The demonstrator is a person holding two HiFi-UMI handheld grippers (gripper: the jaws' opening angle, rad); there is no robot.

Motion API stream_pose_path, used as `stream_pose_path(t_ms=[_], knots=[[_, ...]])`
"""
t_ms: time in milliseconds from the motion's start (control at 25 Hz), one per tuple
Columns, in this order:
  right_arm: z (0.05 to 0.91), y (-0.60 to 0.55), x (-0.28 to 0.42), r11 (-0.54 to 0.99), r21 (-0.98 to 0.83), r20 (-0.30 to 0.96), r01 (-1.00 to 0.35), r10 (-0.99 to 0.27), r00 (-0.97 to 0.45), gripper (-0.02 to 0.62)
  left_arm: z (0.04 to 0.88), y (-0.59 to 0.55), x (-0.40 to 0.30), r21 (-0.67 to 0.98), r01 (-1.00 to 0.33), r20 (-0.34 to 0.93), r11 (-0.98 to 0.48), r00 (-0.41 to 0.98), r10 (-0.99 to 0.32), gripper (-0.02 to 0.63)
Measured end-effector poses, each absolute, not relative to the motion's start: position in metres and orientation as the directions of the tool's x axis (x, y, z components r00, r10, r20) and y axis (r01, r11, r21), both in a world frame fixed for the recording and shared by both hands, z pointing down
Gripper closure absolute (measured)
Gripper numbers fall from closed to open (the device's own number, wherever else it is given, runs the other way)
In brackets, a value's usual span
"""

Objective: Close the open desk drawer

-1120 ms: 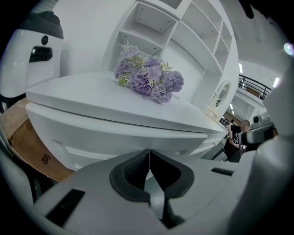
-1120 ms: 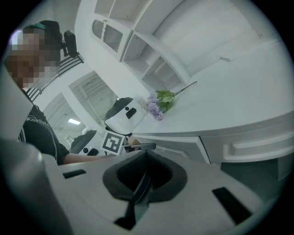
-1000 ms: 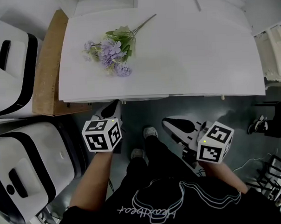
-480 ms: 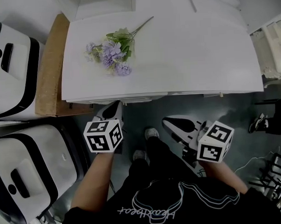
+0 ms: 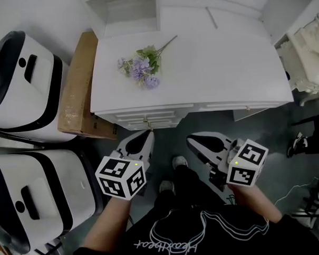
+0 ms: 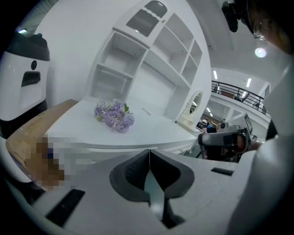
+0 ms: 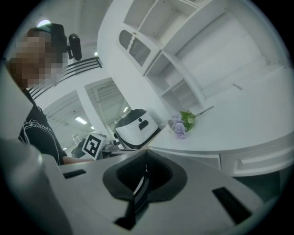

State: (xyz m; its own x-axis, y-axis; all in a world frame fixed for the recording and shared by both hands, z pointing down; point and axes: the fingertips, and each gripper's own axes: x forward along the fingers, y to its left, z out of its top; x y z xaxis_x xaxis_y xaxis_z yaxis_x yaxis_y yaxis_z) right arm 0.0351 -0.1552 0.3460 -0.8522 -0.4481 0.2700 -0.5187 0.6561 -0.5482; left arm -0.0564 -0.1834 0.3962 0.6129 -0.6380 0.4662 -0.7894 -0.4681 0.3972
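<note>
I hold both forearms low in the frame, aimed up at the white desk. My left gripper, jaws pressed together and empty, points at the drawer front at centre, just short of it. My right gripper, likewise closed on nothing, hangs beside it.

Left gripper with jaws pressed together, purple flowers lying on white desk beyond

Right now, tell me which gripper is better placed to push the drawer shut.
Left. The left gripper, jaws together, points straight at the drawer front; the right gripper sits off to its side.
</note>
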Motion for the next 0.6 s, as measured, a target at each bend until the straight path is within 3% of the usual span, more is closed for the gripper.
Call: stream_pose_path(t_ms=[360, 600], knots=[[0.252, -0.114, 0.014, 0.772, -0.414, 0.101, -0.482, -0.487, -0.867, 0.589, 0.283, -0.121, -0.057, 0.385, -0.708, 0.283, -0.592, 0.701, -0.654, 0.600], [0.205, -0.083, 0.007, 0.813, -0.358, 0.055, -0.459, -0.472, -0.880, 0.589, 0.219, -0.088, -0.059, 0.329, -0.690, 0.196, -0.645, 0.718, -0.668, 0.599]])
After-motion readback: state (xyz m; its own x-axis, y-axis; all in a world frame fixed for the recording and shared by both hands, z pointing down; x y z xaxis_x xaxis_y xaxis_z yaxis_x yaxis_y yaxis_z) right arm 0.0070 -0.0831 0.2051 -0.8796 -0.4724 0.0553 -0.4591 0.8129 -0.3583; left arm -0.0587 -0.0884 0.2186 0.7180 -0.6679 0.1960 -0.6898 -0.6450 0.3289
